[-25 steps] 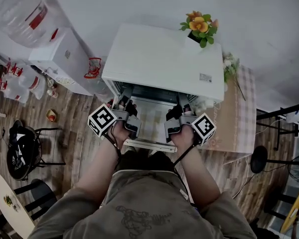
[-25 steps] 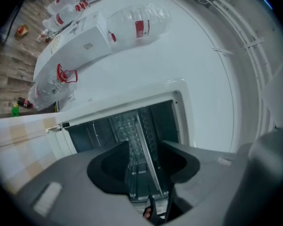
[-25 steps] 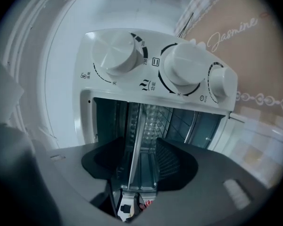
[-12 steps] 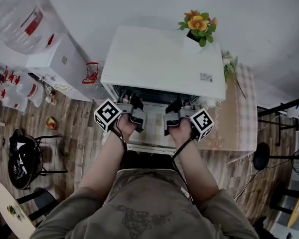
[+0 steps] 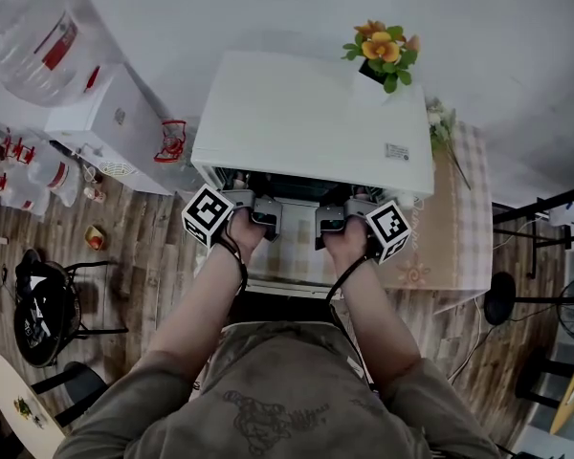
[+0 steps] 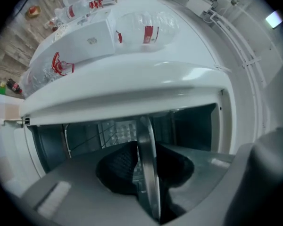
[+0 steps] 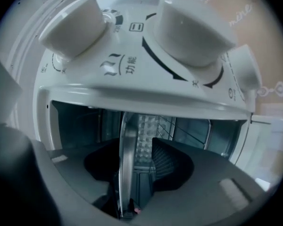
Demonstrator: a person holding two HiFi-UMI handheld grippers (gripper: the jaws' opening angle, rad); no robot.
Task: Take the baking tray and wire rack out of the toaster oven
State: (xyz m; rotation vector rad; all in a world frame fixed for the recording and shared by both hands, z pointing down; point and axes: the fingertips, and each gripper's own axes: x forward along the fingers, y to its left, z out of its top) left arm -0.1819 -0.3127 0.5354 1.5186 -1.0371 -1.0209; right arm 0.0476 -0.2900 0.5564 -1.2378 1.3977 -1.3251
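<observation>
The white toaster oven (image 5: 311, 113) stands with its door (image 5: 287, 264) folded down toward me. Both grippers reach into its mouth, turned on their sides. My left gripper (image 5: 252, 202) is shut on the left part of the baking tray's metal rim (image 6: 147, 164), which stands edge-on between its dark pads (image 6: 115, 166). My right gripper (image 5: 342, 204) is shut on the same rim (image 7: 126, 159) further right. The tray's embossed floor (image 7: 144, 135) runs back into the cavity. Thin wire bars (image 7: 186, 132) show deeper inside; whether they are the rack I cannot tell.
The oven's control knobs (image 7: 193, 20) sit just beside the right gripper. A water dispenser (image 5: 105, 122) with a big bottle (image 5: 38, 32) stands at the left. Orange flowers (image 5: 383, 51) sit at the oven's back right, a cloth-covered table (image 5: 459, 218) to the right, a dark chair (image 5: 43, 304) at lower left.
Both grippers have moved forward from over the open door into the oven mouth, and their fingertips are now hidden under the oven's top edge.
</observation>
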